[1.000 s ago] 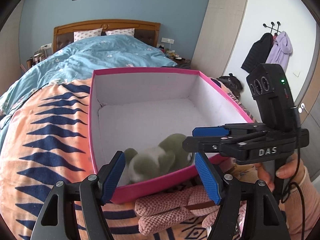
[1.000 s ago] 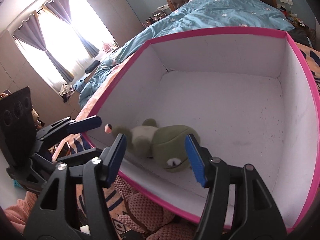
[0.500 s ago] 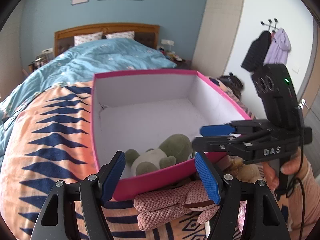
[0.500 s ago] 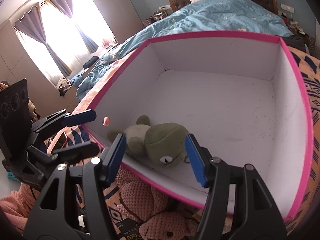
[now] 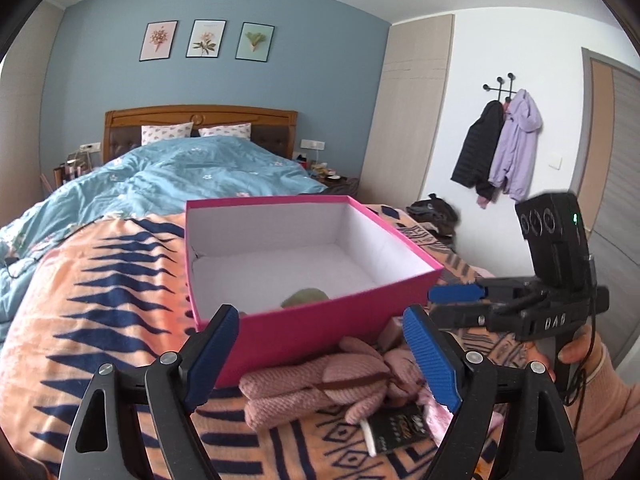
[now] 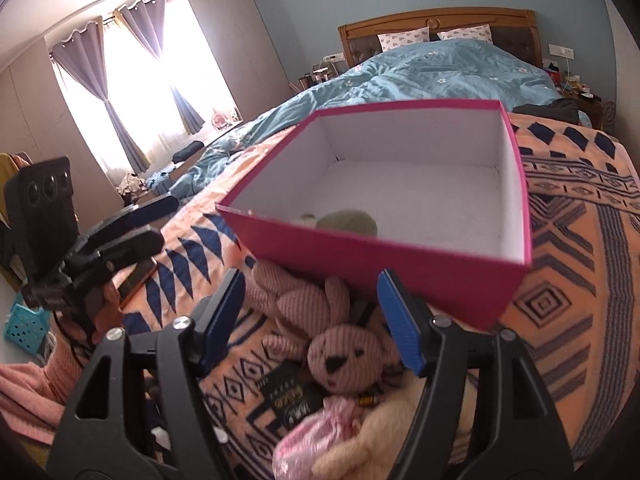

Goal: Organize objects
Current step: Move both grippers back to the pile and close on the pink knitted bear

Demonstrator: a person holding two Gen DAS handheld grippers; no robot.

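A pink box [image 5: 312, 332] with a white inside stands on the orange patterned blanket. Only the top of a green plush frog [image 5: 306, 295] shows over its near wall; the right wrist view also catches the frog [image 6: 348, 222]. A pink knitted bunny [image 5: 320, 384] lies on the blanket against the box front. My left gripper [image 5: 320, 320] hovers in front of the box, jaws opening and empty. My right gripper [image 6: 310, 292] hangs above the bunny [image 6: 340, 356], jaws also opening with nothing pressed between the pads. Each gripper shows in the other's view: right [image 5: 444, 303], left [image 6: 160, 222].
A black tag [image 6: 288, 400], a pink satin bundle [image 6: 316, 436] and a cream plush [image 6: 380, 440] lie near the bunny. A blue duvet [image 5: 180, 176] covers the far bed. A teal basket [image 6: 24, 328] sits low at the left. Coats [image 5: 500, 148] hang on the wall.
Both grippers have drawn back from over the box and their jaws stand wider. The frog stays in the box, now mostly hidden behind the near wall. The bunny has come into fuller view.
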